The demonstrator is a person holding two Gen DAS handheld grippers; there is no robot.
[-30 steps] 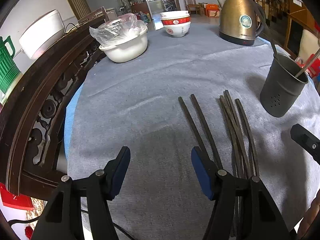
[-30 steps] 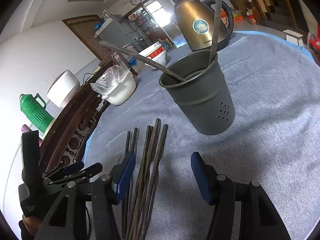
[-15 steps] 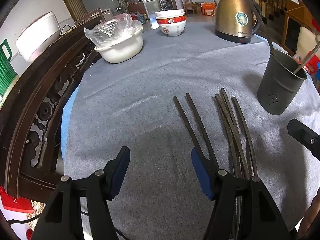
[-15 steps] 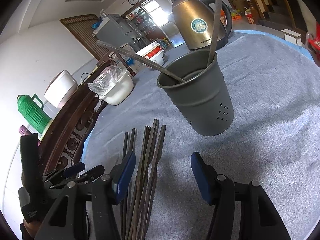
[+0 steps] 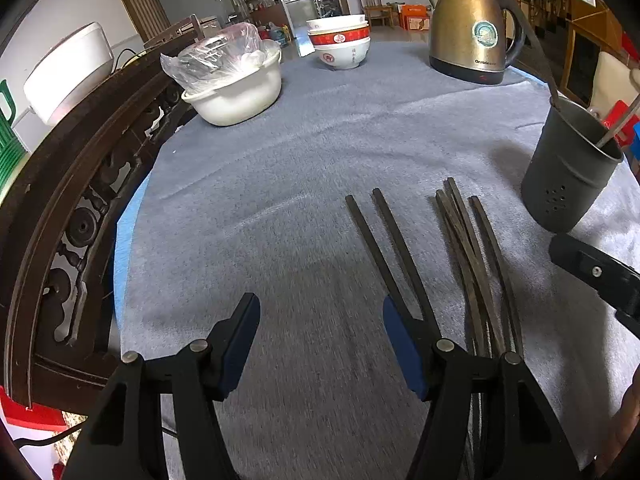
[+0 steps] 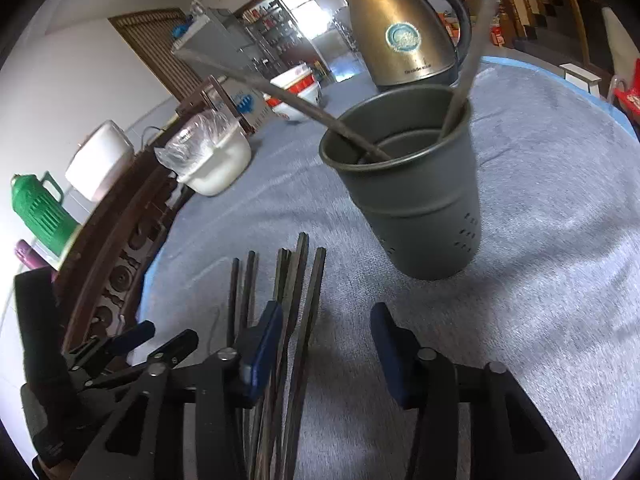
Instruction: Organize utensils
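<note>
Several dark chopsticks (image 5: 468,248) lie on the grey tablecloth, also seen in the right wrist view (image 6: 298,292). A dark grey perforated utensil holder (image 5: 568,172) stands upright to their right, shown closer in the right wrist view (image 6: 412,192), with two metal utensil handles (image 6: 466,64) sticking out. My left gripper (image 5: 320,332) is open and empty, just left of the chopsticks' near ends. My right gripper (image 6: 326,344) is open and empty, low over the chopsticks' near ends, in front of the holder.
A brass-coloured kettle (image 5: 472,28), stacked red and white bowls (image 5: 340,46) and a white basin with a plastic bag (image 5: 236,80) stand at the far side. A dark carved wooden chair back (image 5: 72,200) borders the table's left edge.
Both grippers have shifted slightly; the holder and chopsticks sit a little lower and closer in the right wrist view. Both grippers stay open and nothing has been picked up.
</note>
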